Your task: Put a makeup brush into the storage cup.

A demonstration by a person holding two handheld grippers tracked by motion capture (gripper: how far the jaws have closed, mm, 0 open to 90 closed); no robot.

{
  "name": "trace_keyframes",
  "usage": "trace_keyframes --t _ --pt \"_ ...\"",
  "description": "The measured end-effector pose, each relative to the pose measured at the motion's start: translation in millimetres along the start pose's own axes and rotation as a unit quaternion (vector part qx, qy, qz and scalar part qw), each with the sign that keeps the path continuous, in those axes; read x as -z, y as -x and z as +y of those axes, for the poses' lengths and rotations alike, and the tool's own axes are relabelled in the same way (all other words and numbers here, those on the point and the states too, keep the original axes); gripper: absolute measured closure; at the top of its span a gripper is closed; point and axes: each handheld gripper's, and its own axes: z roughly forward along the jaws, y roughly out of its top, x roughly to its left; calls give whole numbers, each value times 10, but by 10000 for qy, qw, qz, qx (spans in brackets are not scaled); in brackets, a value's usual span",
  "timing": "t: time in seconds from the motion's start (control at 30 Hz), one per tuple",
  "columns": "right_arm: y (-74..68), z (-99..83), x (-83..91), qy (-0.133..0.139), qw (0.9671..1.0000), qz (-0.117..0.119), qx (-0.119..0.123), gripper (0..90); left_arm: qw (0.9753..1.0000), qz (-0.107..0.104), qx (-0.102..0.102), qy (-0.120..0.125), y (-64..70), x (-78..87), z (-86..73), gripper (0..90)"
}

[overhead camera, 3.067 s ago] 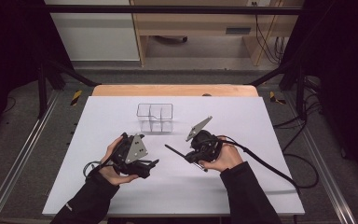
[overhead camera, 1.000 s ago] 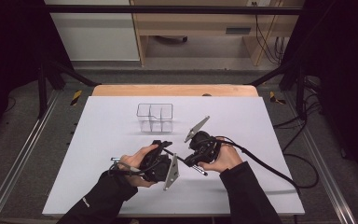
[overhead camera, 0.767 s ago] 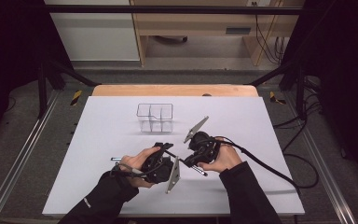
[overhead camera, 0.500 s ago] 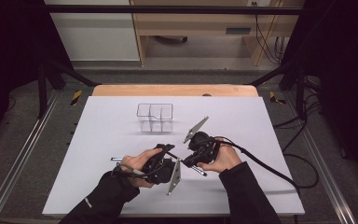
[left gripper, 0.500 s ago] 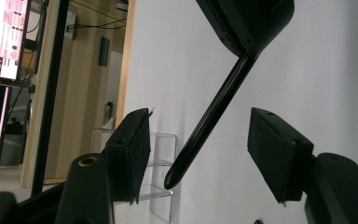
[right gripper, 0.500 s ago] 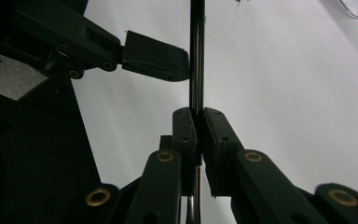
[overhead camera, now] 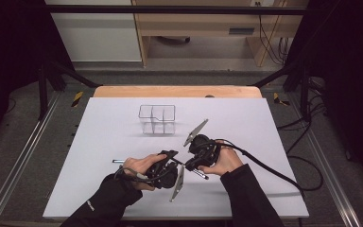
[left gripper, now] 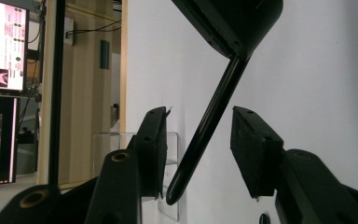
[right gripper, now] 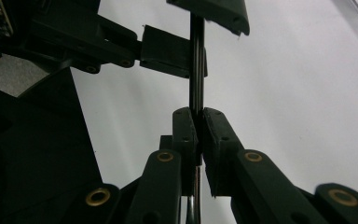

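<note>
Pen [right gripper: 196,65] is being pinched by the right gripper [right gripper: 199,122] above the white table [overhead camera: 264,123], while the left gripper [left gripper: 200,154] is straddling its free end with jaws apart; closing off-centre risks levering the thin shaft loose, well short of the clear organizer [overhead camera: 157,119]

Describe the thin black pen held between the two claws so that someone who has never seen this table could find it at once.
Start at the white table and find the person's two hands near its front edge. Between them, the right claw is shut on a slim black pen, whose far end passes between the open left claw. Unlike the clear box behind, it is dark, rod-thin and lifted off the surface.
</note>
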Motion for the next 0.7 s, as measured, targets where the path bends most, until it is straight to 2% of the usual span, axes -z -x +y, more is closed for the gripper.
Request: trace_keyframes --t 0.43,0.7 --pt "-22 19 -12 -50 10000 8 20 841 9998 -127 -137 7 6 3 -7 742" --pt "-20 17 -6 -51 9999 41 82 840 9994 -202 -275 -2 17 3 -4 777"
